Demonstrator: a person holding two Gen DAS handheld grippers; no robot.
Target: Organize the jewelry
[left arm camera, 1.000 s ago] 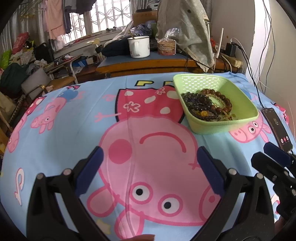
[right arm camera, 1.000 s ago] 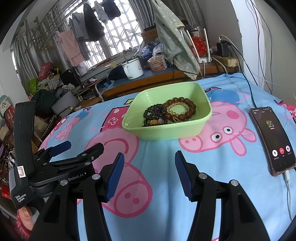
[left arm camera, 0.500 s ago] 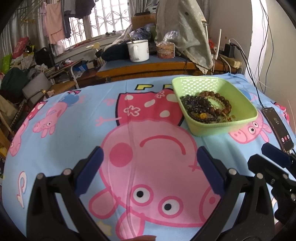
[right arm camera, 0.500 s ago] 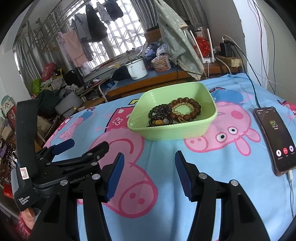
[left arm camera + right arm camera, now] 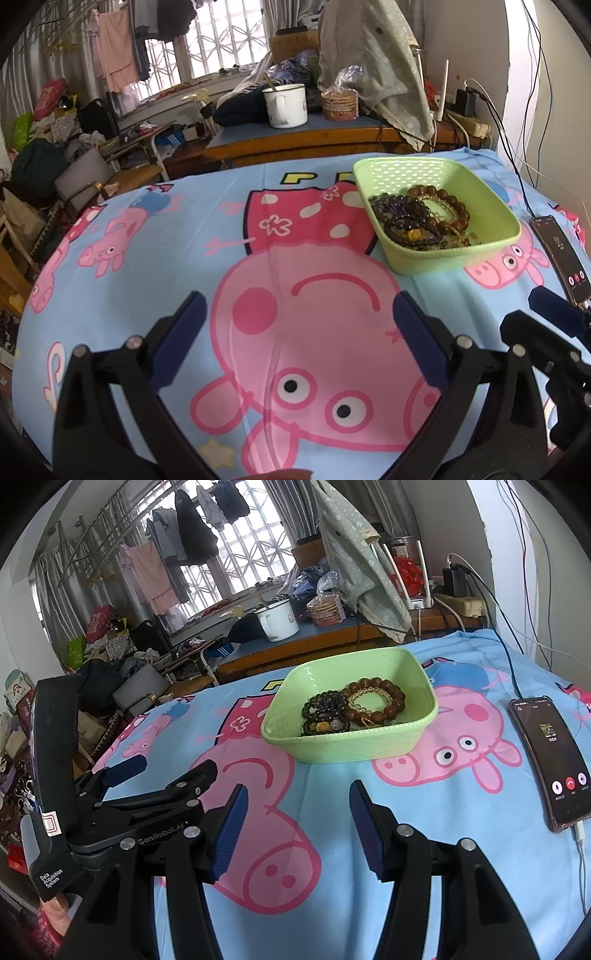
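A light green basket (image 5: pixel 461 258) (image 5: pixel 343 747) stands on the blue cartoon-pig cloth (image 5: pixel 166 240) (image 5: pixel 424 849). In it lie several bead bracelets: brown wooden beads (image 5: pixel 458 206) (image 5: pixel 391 709), dark beads (image 5: pixel 402 212) (image 5: pixel 325 703) and a pale yellow strand (image 5: pixel 369 696). My left gripper (image 5: pixel 299 314) hovers over the cloth, short of the basket and to its left, jaws wide apart with nothing between them. My right gripper (image 5: pixel 295 805) is open too, empty, just in front of the basket. Each gripper shows at the edge of the other's view.
A phone (image 5: pixel 550 764) (image 5: pixel 561 254) with a lit call screen lies on the cloth right of the basket, a cable plugged in. Behind the cloth's far edge stands a table with a white enamel mug (image 5: pixel 284 105) (image 5: pixel 277 622) and draped fabric. Clutter fills the left.
The left view has tilted slightly, so the basket sits a little lower in it. Both grippers stay open and in place.
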